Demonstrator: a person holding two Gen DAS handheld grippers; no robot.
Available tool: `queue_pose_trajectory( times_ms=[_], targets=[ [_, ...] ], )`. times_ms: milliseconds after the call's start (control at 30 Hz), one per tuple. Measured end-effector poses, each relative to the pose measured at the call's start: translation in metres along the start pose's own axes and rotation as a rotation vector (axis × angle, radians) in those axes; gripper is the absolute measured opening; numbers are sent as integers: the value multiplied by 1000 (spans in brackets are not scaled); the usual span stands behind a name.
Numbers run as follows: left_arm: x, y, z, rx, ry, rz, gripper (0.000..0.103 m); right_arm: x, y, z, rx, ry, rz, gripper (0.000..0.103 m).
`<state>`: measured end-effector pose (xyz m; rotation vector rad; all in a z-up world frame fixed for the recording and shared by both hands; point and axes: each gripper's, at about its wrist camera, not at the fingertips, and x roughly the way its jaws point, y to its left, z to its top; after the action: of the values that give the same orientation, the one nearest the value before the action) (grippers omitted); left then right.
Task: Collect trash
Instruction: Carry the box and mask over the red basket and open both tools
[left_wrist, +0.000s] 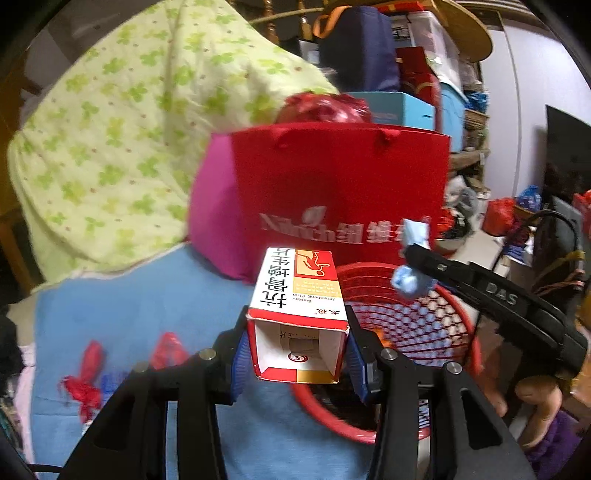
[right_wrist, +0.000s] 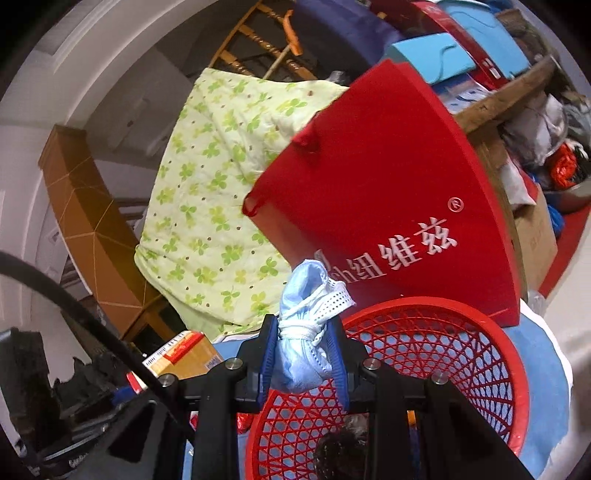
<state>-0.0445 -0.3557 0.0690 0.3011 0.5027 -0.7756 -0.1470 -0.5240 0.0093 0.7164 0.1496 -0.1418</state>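
Observation:
My left gripper (left_wrist: 297, 354) is shut on an empty white-and-red medicine box (left_wrist: 298, 295), its open end facing the camera, held at the near left rim of a red mesh basket (left_wrist: 424, 325). My right gripper (right_wrist: 303, 354) is shut on a crumpled light-blue face mask (right_wrist: 308, 332) with white straps, just above the near rim of the red mesh basket (right_wrist: 443, 369). In the left wrist view the right gripper (left_wrist: 410, 269) reaches in from the right over the basket with the face mask (left_wrist: 410, 282) at its tip. Dark trash lies at the basket's bottom (right_wrist: 343, 450).
A red paper gift bag (left_wrist: 340, 199) with white lettering stands right behind the basket. A green clover-print quilt (left_wrist: 122, 140) is piled at the left. The basket rests on blue bedding (left_wrist: 129, 314). Stacked boxes (left_wrist: 406, 107) crowd the back, and a person's foot (left_wrist: 535, 406) shows at lower right.

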Motion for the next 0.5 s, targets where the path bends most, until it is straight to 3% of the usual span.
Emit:
queue_pose_trajectory(
  times_ms=[200, 367, 400, 467, 500],
  targets=[
    [22, -5, -4, -55, 41, -114, 49, -2, -14, 3, 56, -5, -26, 31],
    [30, -10, -9, -57, 29, -115, 70, 2, -20, 2, 83, 3, -49, 32],
    [29, -9, -10, -56, 27, -113, 70, 3, -20, 2, 84, 3, -53, 33],
    [25, -2, -13, -47, 23, -97, 70, 3, -21, 1, 91, 2, -53, 44],
    [23, 1, -15, -46, 20, -85, 70, 2, -20, 1, 94, -5, -47, 62]
  ],
)
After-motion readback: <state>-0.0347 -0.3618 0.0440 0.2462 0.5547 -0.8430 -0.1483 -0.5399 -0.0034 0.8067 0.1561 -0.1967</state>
